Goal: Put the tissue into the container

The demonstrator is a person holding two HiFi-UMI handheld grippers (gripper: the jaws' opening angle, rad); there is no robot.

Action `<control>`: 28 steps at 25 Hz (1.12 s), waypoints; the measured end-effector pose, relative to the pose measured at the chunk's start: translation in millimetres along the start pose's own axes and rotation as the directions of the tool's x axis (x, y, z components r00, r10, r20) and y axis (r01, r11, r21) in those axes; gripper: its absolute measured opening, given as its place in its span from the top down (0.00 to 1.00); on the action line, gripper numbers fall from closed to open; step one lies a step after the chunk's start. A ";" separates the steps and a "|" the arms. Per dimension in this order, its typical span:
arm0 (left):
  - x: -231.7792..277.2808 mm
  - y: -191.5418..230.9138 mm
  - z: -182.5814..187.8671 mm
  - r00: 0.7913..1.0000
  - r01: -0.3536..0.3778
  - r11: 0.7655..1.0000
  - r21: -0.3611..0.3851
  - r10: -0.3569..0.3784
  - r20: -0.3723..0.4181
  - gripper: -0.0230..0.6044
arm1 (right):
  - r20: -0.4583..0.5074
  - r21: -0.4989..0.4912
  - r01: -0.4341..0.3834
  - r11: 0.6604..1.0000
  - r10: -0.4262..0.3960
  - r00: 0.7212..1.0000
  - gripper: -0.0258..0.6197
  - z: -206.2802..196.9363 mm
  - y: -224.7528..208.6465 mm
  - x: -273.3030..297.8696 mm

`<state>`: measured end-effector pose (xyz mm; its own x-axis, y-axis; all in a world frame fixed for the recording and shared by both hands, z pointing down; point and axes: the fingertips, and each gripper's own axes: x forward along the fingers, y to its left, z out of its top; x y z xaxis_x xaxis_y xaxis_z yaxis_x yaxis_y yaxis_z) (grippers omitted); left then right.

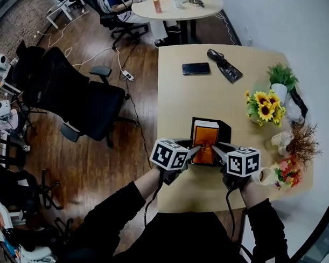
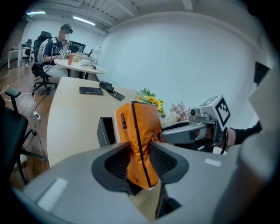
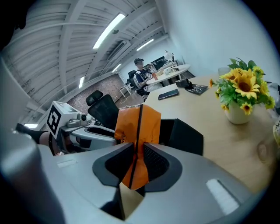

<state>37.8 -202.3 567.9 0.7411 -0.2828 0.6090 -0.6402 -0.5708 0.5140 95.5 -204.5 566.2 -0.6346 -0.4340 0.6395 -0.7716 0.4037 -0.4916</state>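
Observation:
An orange tissue pack stands upright over the black open-topped container near the table's front edge. Whether its lower end rests inside the container I cannot tell. My left gripper is shut on the pack's left side and my right gripper on its right side. In the left gripper view the pack is pinched between the left gripper's pads, with the container behind and the right gripper coming in from the right. In the right gripper view the right gripper squeezes the pack in front of the container.
On the wooden table lie a black phone and a dark flat object at the far end. A sunflower vase, other flower pots and a cup line the right edge. A black office chair stands to the left.

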 end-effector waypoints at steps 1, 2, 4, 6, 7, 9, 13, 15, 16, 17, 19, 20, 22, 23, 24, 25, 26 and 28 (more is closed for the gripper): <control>1.6 1.3 -1.7 1.000 0.004 1.000 -0.008 -0.004 -0.009 0.78 | -0.008 0.007 0.001 1.000 -0.001 1.000 0.84 -2.0 -1.2 1.7; 3.0 2.4 -3.2 1.000 0.008 1.000 -0.015 -0.008 -0.018 0.78 | -0.015 0.015 0.002 1.000 -0.002 1.000 0.84 -3.8 -2.3 3.1; 5.2 4.1 -4.8 0.999 0.014 1.000 -0.027 -0.015 -0.035 0.78 | -0.028 0.028 0.004 1.000 -0.004 1.000 0.84 -6.2 -4.1 5.1; 6.7 4.3 -4.2 0.999 0.023 0.999 -0.034 -0.024 -0.046 0.78 | -0.035 0.036 0.007 0.999 -0.006 0.999 0.84 -5.9 -5.5 6.1; 7.6 4.1 -3.9 0.998 0.028 0.999 -0.038 -0.030 -0.051 0.78 | -0.037 0.040 0.007 0.999 -0.006 0.999 0.84 -5.4 -6.1 6.6; 10.2 5.0 -4.9 0.997 0.037 0.998 -0.050 -0.040 -0.063 0.78 | -0.044 0.051 0.007 0.999 -0.005 0.999 0.84 -6.2 -8.6 8.3; 16.0 8.4 -10.0 0.994 0.041 0.996 -0.075 -0.048 -0.097 0.78 | -0.069 0.079 -0.004 0.997 0.010 0.998 0.84 -12.2 -11.0 13.5; 18.6 10.6 -10.8 0.993 0.042 0.996 -0.085 -0.051 -0.106 0.78 | -0.082 0.090 -0.007 0.996 0.014 0.997 0.84 -13.9 -12.8 16.2; 20.1 11.7 -11.3 0.992 0.044 0.995 -0.094 -0.054 -0.111 0.78 | -0.088 0.096 -0.008 0.995 0.016 0.996 0.84 -14.5 -14.3 17.5; 21.6 12.7 -12.1 0.991 0.047 0.993 -0.105 -0.059 -0.117 0.78 | -0.095 0.103 -0.009 0.995 0.019 0.995 0.84 -15.1 -15.7 18.9; 24.3 14.8 -14.1 0.988 0.053 0.991 -0.127 -0.070 -0.134 0.78 | -0.112 0.116 -0.012 0.993 0.025 0.993 0.84 -16.8 -18.1 21.5; 25.6 15.8 -14.9 0.987 0.056 0.989 -0.138 -0.076 -0.144 0.78 | -0.121 0.122 -0.014 0.992 0.029 0.992 0.84 -17.5 -19.2 22.8; 28.0 18.1 -16.2 0.982 0.065 0.984 -0.165 -0.092 -0.163 0.78 | -0.142 0.139 -0.020 0.990 0.040 0.989 0.84 -18.9 -21.4 25.3; 29.1 19.2 -17.1 0.980 0.069 0.981 -0.180 -0.101 -0.171 0.78 | -0.153 0.148 -0.024 0.989 0.047 0.987 0.84 -19.6 -22.5 26.7; 30.2 20.3 -17.9 0.978 0.072 0.978 -0.194 -0.107 -0.178 0.78 | -0.164 0.156 -0.026 0.987 0.052 0.985 0.84 -20.4 -23.6 28.1; 31.3 21.4 -18.4 0.977 0.073 0.976 -0.205 -0.111 -0.183 0.78 | -0.176 0.164 -0.027 0.986 0.056 0.983 0.84 -21.2 -25.1 29.5; 32.5 22.3 -18.0 0.976 0.072 0.974 -0.213 -0.112 -0.186 0.78 | -0.186 0.172 -0.027 0.985 0.059 0.981 0.84 -21.7 -27.0 31.0; 35.0 23.9 -15.3 0.977 0.061 0.973 -0.222 -0.104 -0.187 0.78 | -0.202 0.189 -0.023 0.982 0.062 0.978 0.84 -21.5 -31.5 33.4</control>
<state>45.4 -214.1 610.8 0.7530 -0.0728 0.6540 -0.6224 -0.4014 0.6719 99.5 -214.4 615.8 -0.6589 -0.2369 0.7140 -0.7513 0.2545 -0.6089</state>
